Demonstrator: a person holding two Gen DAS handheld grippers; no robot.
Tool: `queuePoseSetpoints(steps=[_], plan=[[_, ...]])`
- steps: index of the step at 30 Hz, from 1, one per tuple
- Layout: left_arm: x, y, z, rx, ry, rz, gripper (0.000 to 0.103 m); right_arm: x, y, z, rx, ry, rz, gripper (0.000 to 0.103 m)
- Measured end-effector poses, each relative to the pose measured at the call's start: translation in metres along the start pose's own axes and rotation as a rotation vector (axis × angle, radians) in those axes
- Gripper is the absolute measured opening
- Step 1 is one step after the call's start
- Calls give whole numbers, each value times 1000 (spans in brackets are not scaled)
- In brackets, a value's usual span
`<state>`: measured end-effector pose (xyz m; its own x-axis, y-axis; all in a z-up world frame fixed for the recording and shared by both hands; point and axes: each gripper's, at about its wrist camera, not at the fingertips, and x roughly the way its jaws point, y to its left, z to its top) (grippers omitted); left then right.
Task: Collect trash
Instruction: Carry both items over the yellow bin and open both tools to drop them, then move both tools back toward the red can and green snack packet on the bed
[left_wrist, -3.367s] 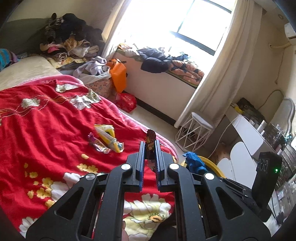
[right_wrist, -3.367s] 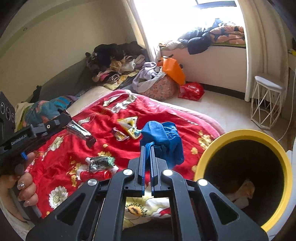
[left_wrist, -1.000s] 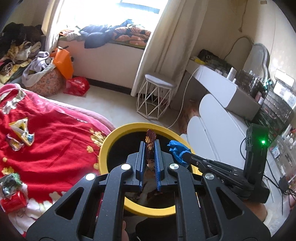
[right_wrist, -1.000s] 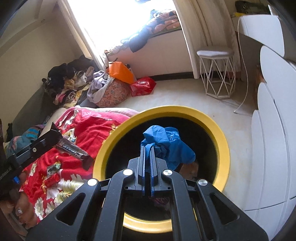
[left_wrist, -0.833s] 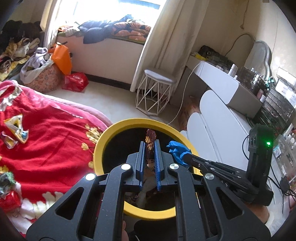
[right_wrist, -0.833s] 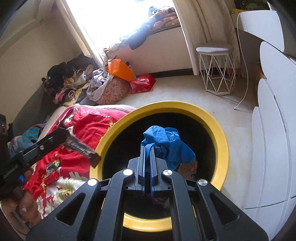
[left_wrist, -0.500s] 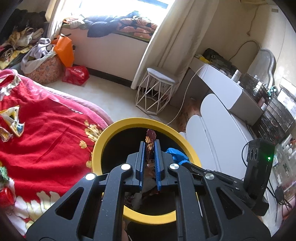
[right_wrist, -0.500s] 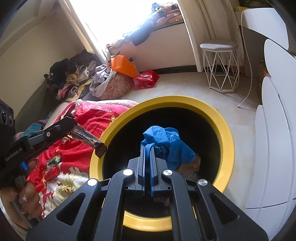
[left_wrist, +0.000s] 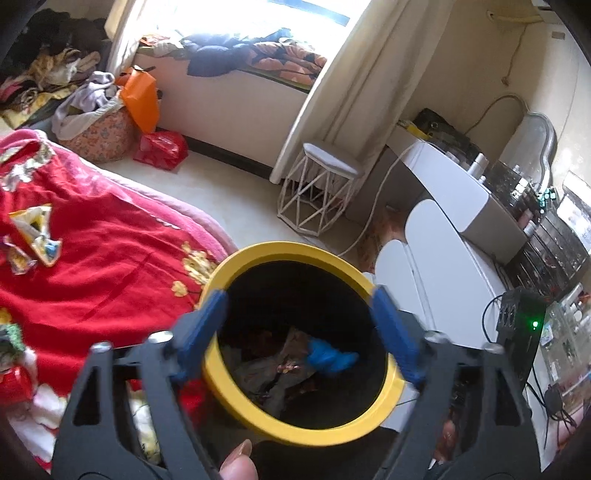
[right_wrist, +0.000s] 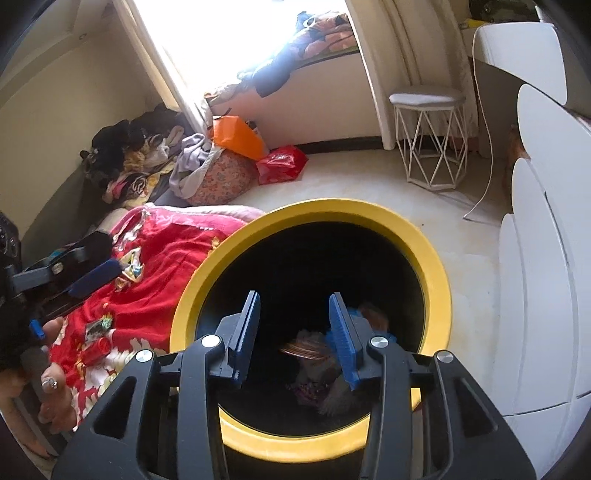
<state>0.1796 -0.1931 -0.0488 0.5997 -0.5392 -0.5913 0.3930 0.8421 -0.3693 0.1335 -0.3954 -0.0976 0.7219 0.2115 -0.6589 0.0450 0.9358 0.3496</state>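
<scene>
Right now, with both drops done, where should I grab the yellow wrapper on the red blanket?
Take the yellow wrapper by its raised crumpled edge, coming down from above with the left hand-held gripper, whose jaws are opening with nothing between them. It lies flat on the red blanket, so a side approach would only push it.

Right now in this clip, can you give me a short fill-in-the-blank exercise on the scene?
1. The bin has a ____ rim.
2. The blue rag lies ____ the bin.
3. The blanket on the bed is mostly ____.
4. Nothing is between the left gripper's ____ jaws.

Missing: yellow; inside; red; opening
</scene>
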Motion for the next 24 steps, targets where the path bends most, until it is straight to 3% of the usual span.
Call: queuePoseSetpoints(steps=[2,13,24], plan=[[-10,3,-2,6,-15,20,92,-1,1,1,0,-6,-20,43],[-54,24,-9,39,-76,114,92,-16,21,11,4,-83,-51,62],[-97,53,-7,53,-155,187,92,-20,65,13,-85,-103,-35,66]])
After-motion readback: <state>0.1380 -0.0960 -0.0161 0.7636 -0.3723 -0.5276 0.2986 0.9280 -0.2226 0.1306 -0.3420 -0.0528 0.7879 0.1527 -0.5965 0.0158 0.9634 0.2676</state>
